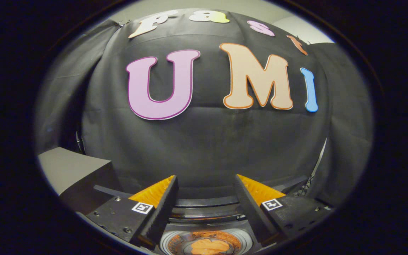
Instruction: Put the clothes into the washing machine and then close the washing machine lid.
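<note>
**No readable text on the objects**

No readable text, brand or number stands on anything here. Each finger mount of the tool (205, 184) carries a small square black-and-white marker tag, one on the left mount (142, 207) and one on the right mount (271, 204); both are coded patterns, not words.

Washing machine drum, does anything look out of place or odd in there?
Nothing stands out. The orange clothes lie inside the washing machine drum, below the open gripper, whose fingers hold nothing.

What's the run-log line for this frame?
gripper: open, empty | orange clothes: in washing machine drum, below fingers | lid: not closed
</note>
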Demonstrator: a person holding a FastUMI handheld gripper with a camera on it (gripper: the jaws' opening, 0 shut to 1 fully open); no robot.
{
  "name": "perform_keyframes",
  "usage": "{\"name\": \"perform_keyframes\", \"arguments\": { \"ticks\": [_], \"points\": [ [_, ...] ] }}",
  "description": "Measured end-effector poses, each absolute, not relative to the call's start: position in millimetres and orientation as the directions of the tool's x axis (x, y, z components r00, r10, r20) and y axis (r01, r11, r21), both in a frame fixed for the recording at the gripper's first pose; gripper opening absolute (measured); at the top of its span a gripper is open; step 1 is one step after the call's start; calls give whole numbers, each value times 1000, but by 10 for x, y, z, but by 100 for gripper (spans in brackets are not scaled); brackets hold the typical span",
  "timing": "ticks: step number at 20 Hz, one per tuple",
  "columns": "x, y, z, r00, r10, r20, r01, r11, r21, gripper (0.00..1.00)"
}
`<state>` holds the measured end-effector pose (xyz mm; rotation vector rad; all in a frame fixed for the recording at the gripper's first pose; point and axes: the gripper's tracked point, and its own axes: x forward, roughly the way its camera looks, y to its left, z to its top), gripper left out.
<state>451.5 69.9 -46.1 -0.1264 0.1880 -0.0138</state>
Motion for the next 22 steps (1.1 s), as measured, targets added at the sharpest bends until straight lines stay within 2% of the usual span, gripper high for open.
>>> {"name": "perform_keyframes", "arguments": {
  "ticks": [12,16,22],
  "points": [
    [4183,592,-663,980,-52,-192,28,992,-127,95],
    [4112,541,-1029,950,-64,-307,32,994,-108,96],
    [3998,549,-1053,950,-77,-303,42,992,-120,96]
  ]
}}
